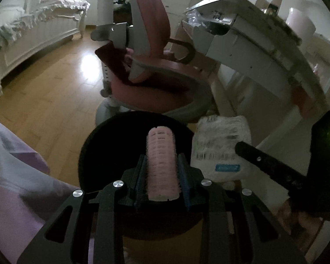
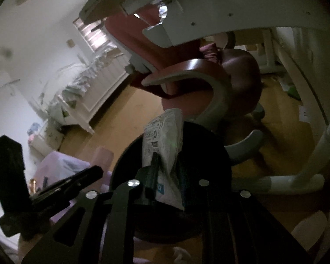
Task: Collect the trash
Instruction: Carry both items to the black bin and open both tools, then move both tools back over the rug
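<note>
My left gripper (image 1: 162, 165) is shut on a pink hair roller (image 1: 162, 165), held lengthwise between the blue pads over the dark opening of a round black bin (image 1: 99, 149). My right gripper (image 2: 167, 165) is shut on a crumpled white plastic wrapper (image 2: 165, 136) with printed text and a blue label, held over the same black bin (image 2: 209, 154). The wrapper (image 1: 222, 145) and the right gripper's body (image 1: 275, 167) show in the left wrist view to the right of the roller. The left gripper's body (image 2: 55, 187) shows at the lower left of the right wrist view.
A pink and grey desk chair (image 1: 156, 66) stands just behind the bin. A white desk (image 1: 264, 50) rises at the right, its frame (image 2: 231, 11) overhead in the right wrist view. A white bed (image 1: 33, 33) is at the far left. Lilac fabric (image 1: 11, 176) lies at the near left. The floor (image 1: 55, 88) is wood.
</note>
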### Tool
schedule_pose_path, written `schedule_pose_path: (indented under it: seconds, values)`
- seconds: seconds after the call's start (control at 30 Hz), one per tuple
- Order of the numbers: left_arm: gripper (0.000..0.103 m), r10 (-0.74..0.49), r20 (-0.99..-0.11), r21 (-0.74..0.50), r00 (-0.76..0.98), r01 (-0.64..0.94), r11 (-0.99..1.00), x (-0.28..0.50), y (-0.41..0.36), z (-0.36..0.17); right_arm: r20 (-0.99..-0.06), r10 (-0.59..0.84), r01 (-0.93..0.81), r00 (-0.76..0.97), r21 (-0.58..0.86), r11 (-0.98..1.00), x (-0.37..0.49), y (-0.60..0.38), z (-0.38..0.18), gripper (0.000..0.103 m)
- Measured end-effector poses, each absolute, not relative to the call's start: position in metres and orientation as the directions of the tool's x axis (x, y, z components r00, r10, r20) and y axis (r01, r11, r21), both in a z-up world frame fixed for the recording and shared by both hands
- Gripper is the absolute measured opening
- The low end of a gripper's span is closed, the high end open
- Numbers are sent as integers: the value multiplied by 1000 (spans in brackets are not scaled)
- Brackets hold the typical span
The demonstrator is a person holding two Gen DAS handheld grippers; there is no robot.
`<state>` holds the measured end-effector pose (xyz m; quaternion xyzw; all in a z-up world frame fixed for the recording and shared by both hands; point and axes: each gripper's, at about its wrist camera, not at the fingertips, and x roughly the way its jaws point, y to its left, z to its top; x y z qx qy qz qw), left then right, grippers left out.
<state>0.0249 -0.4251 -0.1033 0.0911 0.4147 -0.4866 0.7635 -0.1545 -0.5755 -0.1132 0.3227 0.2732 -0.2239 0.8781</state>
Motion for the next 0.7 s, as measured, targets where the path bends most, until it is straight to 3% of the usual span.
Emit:
schedule_pose_path:
  seconds: [0.07, 0.1, 0.13, 0.43, 0.7]
  values:
    - [58, -659, -724, -252, 205, 810, 529, 25, -423, -102, -614, -221, 572, 757, 461, 679, -157, -576, -113, 42]
    - [75, -657, -718, -239, 230, 805, 542, 25, -420, -99, -607, -224, 571, 762, 469, 674, -159, -576, -112, 55]
    - [81, -661, -708, -230, 248, 804, 548, 24, -418, -96, -596, -229, 570, 769, 478, 668, -161, -574, -110, 61]
    - [82, -693, -650, -223, 312, 794, 566, 24, -381, -58, -595, -228, 563, 771, 469, 680, -159, -559, -100, 65]
    - [85, -680, -585, -267, 443, 687, 676, 43, -287, -19, -586, -172, 497, 792, 454, 740, -131, -519, -81, 73]
